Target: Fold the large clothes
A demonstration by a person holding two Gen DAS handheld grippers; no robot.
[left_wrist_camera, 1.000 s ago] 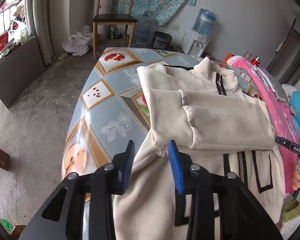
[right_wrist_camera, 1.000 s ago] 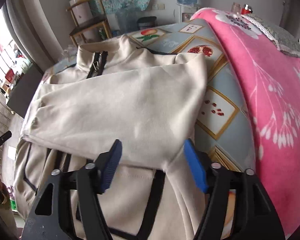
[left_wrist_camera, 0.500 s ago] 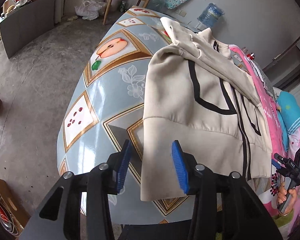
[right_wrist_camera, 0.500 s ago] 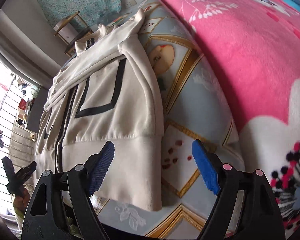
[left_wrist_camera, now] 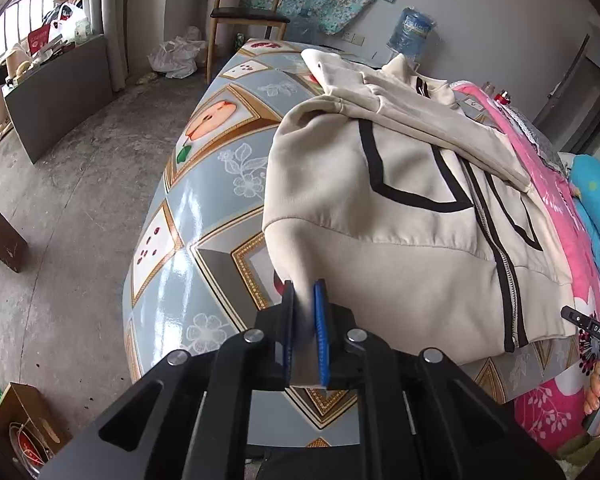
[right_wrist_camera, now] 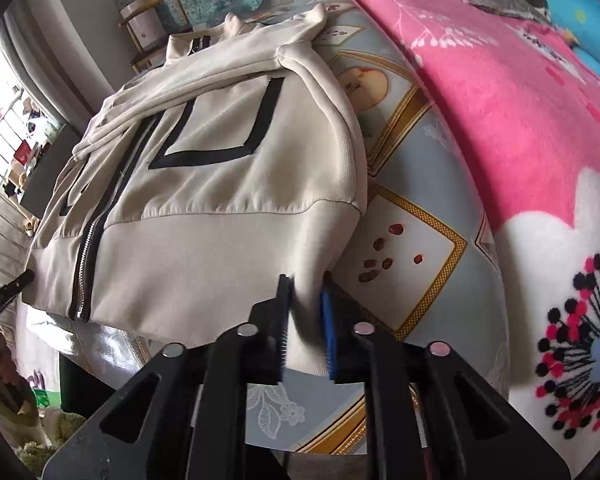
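A cream zip-up jacket point(left_wrist_camera: 400, 216) with black trim lies front up on the table point(left_wrist_camera: 204, 208), its sleeves folded across the chest. My left gripper point(left_wrist_camera: 305, 292) is shut on the jacket's bottom hem at its left corner. My right gripper point(right_wrist_camera: 306, 292) is shut on the bottom hem at the other corner of the jacket point(right_wrist_camera: 220, 208). Both corners are pinched between the blue pads at the near table edge point(right_wrist_camera: 412, 280).
A pink floral blanket point(right_wrist_camera: 500, 128) covers the table's right side. A wooden chair point(left_wrist_camera: 244, 12) and a water bottle point(left_wrist_camera: 414, 34) stand beyond the far end. Cardboard boxes point(left_wrist_camera: 4, 240) sit on the floor at left. The other gripper's handle point(left_wrist_camera: 592, 328) shows at right.
Both grippers have closed on the hem corners; half a second ago they were open just before the hem, and a second ago they were up by the folded sleeves.
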